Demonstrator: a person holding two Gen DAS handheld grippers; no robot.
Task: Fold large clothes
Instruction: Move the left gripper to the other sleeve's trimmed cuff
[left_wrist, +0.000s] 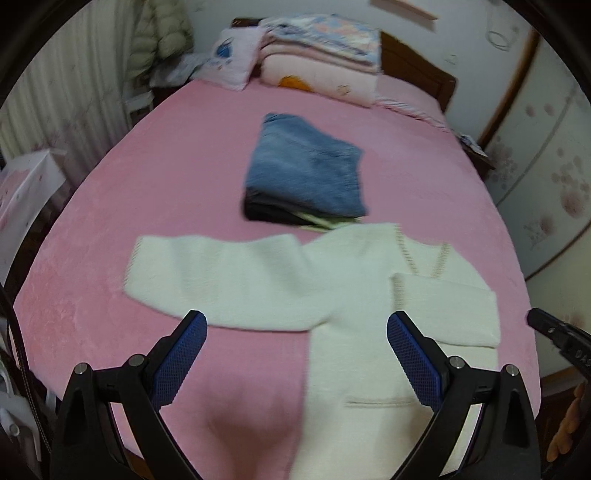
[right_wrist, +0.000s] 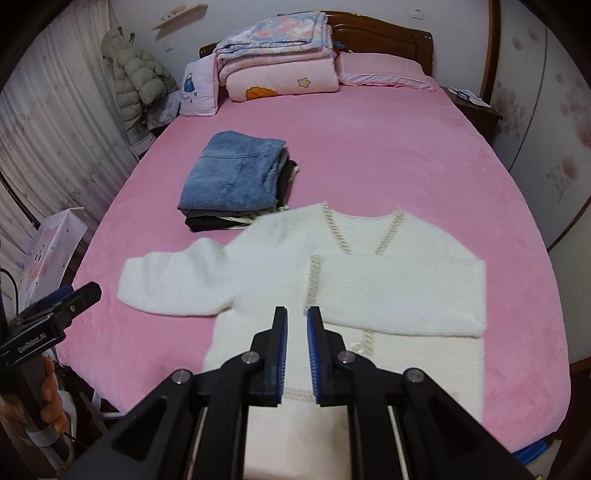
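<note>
Left claw (left_wrist: 295, 332) agape, right claw (right_wrist: 297, 321) near-closed above white sweater (right_wrist: 369, 280).

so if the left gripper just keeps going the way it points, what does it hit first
Most likely the white sweater: the left gripper points down at the bed, its open, empty jaws framing the sweater's outstretched sleeve and body. Depth is unclear, so it could land on pink cover just short of the sleeve.
</note>
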